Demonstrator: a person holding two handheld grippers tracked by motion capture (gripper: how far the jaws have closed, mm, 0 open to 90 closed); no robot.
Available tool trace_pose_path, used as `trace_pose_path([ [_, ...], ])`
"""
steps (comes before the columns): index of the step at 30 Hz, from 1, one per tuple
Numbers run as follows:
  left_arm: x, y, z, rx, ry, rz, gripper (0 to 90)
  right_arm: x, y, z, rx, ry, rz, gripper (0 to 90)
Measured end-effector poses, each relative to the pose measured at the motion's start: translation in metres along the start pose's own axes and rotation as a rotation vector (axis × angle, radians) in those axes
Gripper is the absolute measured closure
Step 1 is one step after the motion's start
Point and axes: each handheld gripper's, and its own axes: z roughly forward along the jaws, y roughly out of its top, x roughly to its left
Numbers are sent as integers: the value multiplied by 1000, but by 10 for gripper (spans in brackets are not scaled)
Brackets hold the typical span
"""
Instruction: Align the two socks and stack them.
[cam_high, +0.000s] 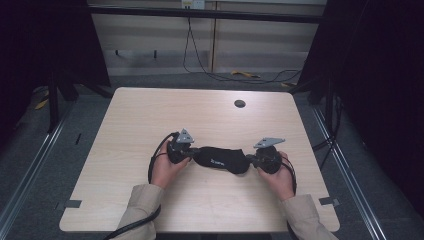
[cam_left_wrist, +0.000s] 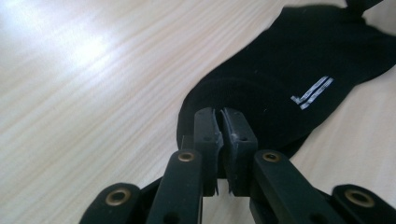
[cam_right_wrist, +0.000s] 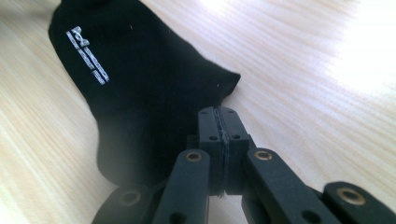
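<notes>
Black jaws of the left gripper (cam_left_wrist: 223, 122) are pinching one end of the black sock (cam_high: 220, 159), pressed almost together on a thin fold of fabric, while the right gripper (cam_right_wrist: 218, 122) is clamping the opposite end the same way. Between them the sock is lying flat on the bench (cam_high: 150, 115), near its front middle, its long axis running left to right across the person, the right end sitting slightly nearer the person. Both grips are taking only a sliver of edge, so pulling the ends apart or lifting unevenly is likely to let the cloth slip free, and dragging could bunch it
</notes>
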Motion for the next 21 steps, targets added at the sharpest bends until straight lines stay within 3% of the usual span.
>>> trace_pose_path([
  [3,-1,-2,0,-6,2,-2,849,-2,-2,4,-13,2,7,894],
  [10,-3,-2,2,20,36,38,805,-2,-2,4,-9,0,10,854],
  [11,-2,-4,3,6,61,42,722,-1,-1,2,-34,-5,-4,793],
  [12,-2,-4,3,6,61,42,642,-1,-1,2,-34,-5,-4,793],
  [13,-2,-5,3,-2,77,35,578,1,0,-2,-68,-7,-9,721],
  [14,2,-7,-1,-17,83,6,564,3,1,-5,-85,-4,-19,715],
  [16,4,-8,-4,-21,97,-10,544,8,0,-9,-107,-3,-40,705],
  [20,11,-7,-15,-58,111,-73,541,14,-6,-11,-102,7,-53,728],
  [21,11,-6,-15,-64,97,-84,551,15,-8,-10,-99,8,-56,734],
])
